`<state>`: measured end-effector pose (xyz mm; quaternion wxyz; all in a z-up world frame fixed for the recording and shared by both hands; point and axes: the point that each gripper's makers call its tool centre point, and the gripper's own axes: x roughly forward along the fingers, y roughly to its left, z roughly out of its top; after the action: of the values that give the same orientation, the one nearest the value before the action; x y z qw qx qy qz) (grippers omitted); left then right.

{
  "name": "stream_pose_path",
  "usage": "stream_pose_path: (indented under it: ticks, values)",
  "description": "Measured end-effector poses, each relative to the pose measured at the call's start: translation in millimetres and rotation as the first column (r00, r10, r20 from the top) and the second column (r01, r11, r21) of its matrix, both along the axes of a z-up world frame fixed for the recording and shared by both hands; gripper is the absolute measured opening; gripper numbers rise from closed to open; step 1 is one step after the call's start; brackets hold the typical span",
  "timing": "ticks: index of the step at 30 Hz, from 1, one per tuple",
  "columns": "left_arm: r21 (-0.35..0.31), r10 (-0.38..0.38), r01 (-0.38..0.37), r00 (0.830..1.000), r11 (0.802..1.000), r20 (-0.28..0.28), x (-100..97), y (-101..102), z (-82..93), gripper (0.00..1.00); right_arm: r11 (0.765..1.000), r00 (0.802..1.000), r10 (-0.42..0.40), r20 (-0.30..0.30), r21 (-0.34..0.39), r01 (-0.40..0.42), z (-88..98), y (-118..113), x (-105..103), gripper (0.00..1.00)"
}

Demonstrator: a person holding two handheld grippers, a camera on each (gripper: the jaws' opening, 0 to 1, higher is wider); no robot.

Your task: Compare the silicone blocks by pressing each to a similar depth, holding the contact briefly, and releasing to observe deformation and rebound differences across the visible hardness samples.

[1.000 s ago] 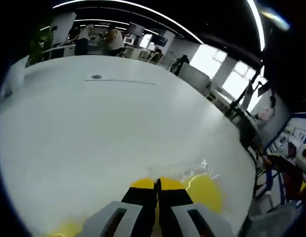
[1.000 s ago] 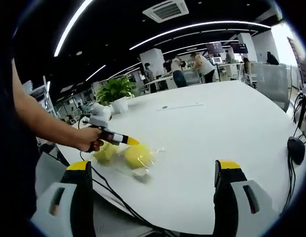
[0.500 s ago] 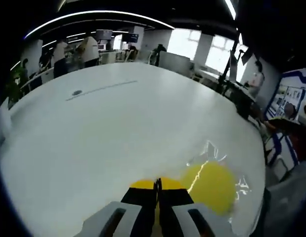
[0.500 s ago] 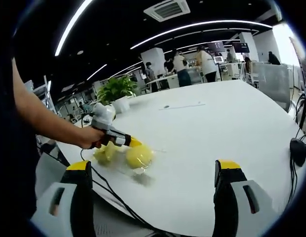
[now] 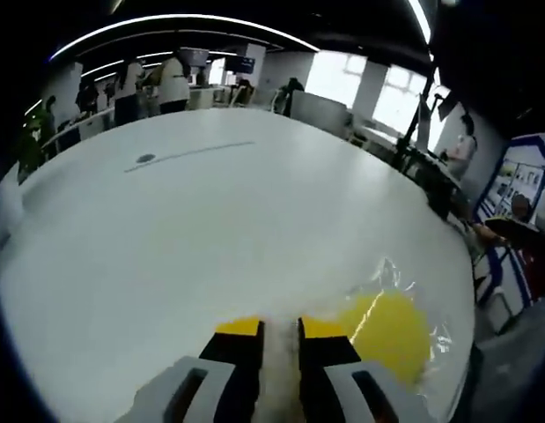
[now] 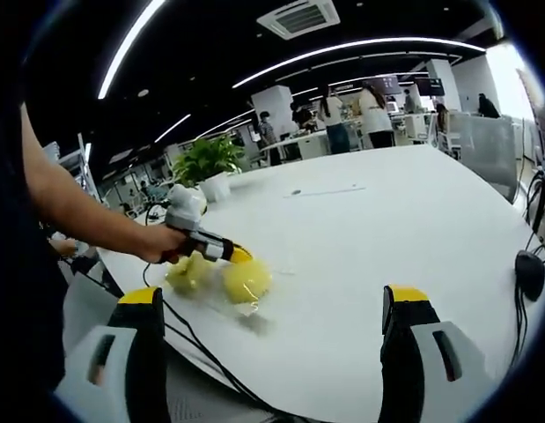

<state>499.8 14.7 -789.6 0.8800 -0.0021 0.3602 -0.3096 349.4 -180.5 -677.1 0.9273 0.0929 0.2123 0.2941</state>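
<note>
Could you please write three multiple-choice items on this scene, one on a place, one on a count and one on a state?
1. Where do the yellow blocks lie?
A. near the table's edge
B. on the floor
C. beside the plant

2. How many yellow blocks does the right gripper view show?
A. one
B. two
C. four

3. How do the right gripper's jaws stand?
A. shut
B. wide apart
C. clamped on a block

Answers:
1 A, the yellow blocks sit by the near rim of the table.
2 B, two lumps lie side by side.
3 B, the right gripper shows a broad gap.
</note>
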Motion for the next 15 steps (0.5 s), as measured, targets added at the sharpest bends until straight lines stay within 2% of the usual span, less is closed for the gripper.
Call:
stream_pose_path:
  ticks: [2, 3, 4, 6, 7, 8, 10, 11, 12, 13, 15]
  values:
    - [-0.018, 0.026, -0.025, 0.999, 1.0, 0.024, 4.2, 5, 9.1, 0.41, 1.0, 1.0, 0.0, 0.001, 0.0, 0.0, 0.0, 1, 1, 0.97]
    - [-0.062, 0.046, -0.041, 0.995, 0.997, 0.083, 9.4, 5, 27.5, 0.49, 1.0, 1.0, 0.0, 0.003, 0.001, 0.0, 0.5, 1, 1, 0.97]
    - [-0.09, 0.054, -0.042, 0.99, 0.995, 0.129, 13.9, 7, 42.1, 0.63, 1.0, 1.0, 0.0, 0.005, 0.002, 0.0, 1.0, 1, 2, 0.97]
    - [-0.119, 0.071, -0.051, 0.983, 0.992, 0.172, 18.2, 11, 60.9, 0.83, 1.0, 1.0, 0.002, 0.008, -0.006, -0.002, -0.5, 1, 5, 0.97]
    - [-0.136, 0.071, -0.042, 0.975, 0.99, 0.212, 20.0, 14, 76.2, 0.92, 1.0, 1.0, 0.001, 0.009, -0.02, -0.001, -1.7, 0, 7, 0.97]
    - [-0.137, 0.069, -0.038, 0.972, 0.99, 0.224, 20.1, 16, 80.8, 0.97, 1.0, 1.0, 0.001, 0.01, -0.026, 0.0, -1.9, 0, 8, 0.97]
    - [-0.159, 0.042, 0.002, 0.96, 0.987, 0.278, 18.8, 22, 103.6, 1.0, 0.999, 1.0, -0.001, 0.031, -0.037, 0.003, 0.5, -2, 13, 0.97]
    - [-0.18, 0.049, 0.006, 0.952, 0.984, 0.303, 14.6, 30, 120.3, 1.0, 0.999, 0.999, -0.004, 0.05, -0.046, 0.007, 2.5, -4, 16, 0.97]
    - [-0.182, 0.051, 0.012, 0.941, 0.983, 0.335, 13.9, 36, 129.6, 1.0, 0.998, 0.998, -0.003, 0.062, -0.056, 0.006, 3.6, -5, 18, 0.97]
    - [-0.173, 0.066, -0.007, 0.939, 0.985, 0.337, 11.4, 51, 136.5, 1.0, 0.998, 0.997, -0.004, 0.078, -0.062, 0.009, 6.1, -6, 21, 0.97]
    - [-0.206, 0.096, -0.03, 0.944, 0.978, 0.316, 4.4, 71, 147.8, 1.0, 0.998, 0.998, -0.003, 0.056, -0.066, 0.007, 4.6, -7, 24, 0.97]
